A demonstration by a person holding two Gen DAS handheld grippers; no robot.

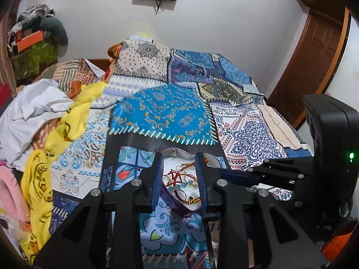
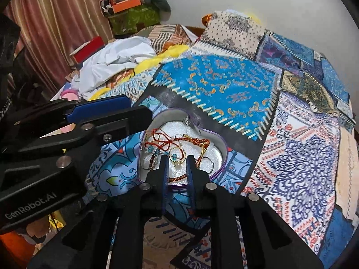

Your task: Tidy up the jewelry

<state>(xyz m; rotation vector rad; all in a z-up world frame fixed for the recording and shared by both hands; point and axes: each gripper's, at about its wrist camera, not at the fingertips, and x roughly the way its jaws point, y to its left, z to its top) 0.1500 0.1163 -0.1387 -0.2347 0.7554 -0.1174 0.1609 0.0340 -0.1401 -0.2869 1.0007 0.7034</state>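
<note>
A heart-shaped box (image 1: 177, 204) with a purple rim and white foam lining lies on a patchwork bedspread (image 1: 166, 112). It holds a red thread bracelet (image 1: 177, 174), gold hoops and a beaded band (image 1: 193, 200). My left gripper (image 1: 178, 157) hovers over the box, open, with nothing pinched. In the right wrist view the same box (image 2: 170, 110) lies under my right gripper (image 2: 177, 158), whose jaws stand slightly apart around a gold hoop earring (image 2: 177, 157) resting on the foam. The red bracelet (image 2: 166, 141) and a silver ring (image 2: 147, 161) lie beside it. The left gripper (image 2: 139, 109) reaches in from the left.
The right gripper (image 1: 222, 173) comes in from the right beside the box. Crumpled white cloth (image 1: 33, 109) and yellow printed fabric (image 1: 74, 116) are heaped on the left of the bed. A stack of clothes and boxes (image 2: 132, 11) stands by the wall, next to a striped curtain (image 2: 56, 33).
</note>
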